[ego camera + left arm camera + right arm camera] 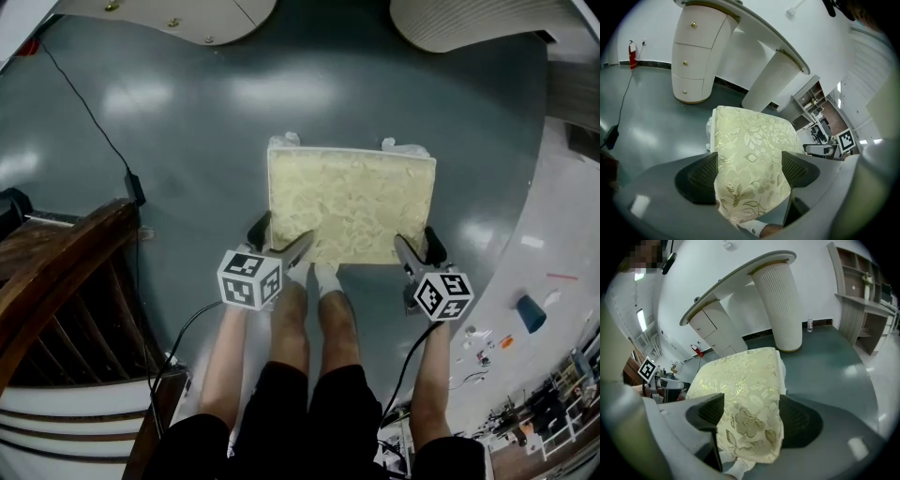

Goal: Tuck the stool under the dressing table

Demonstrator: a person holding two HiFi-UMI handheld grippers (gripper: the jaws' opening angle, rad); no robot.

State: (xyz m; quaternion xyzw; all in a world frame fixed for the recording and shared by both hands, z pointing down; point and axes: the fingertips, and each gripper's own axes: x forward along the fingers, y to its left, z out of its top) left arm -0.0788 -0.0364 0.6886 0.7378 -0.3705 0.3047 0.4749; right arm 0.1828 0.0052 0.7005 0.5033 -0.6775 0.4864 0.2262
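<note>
left gripper (279, 239), right gripper (419, 248), stool (352, 206) (straddled)

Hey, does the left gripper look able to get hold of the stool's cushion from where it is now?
Probably yes. The left gripper straddles the near left corner of the stool, its jaws apart with the cushion edge between them, and nothing else is in the way.

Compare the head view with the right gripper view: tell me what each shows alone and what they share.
Head view only: the person's black shorts and the marker cube on the right claw. Right gripper view only: a shelf unit and a small bottle by the wall. Both: the stool's floral cushion, that claw's jaws open around its corner, and the dressing table.
</note>
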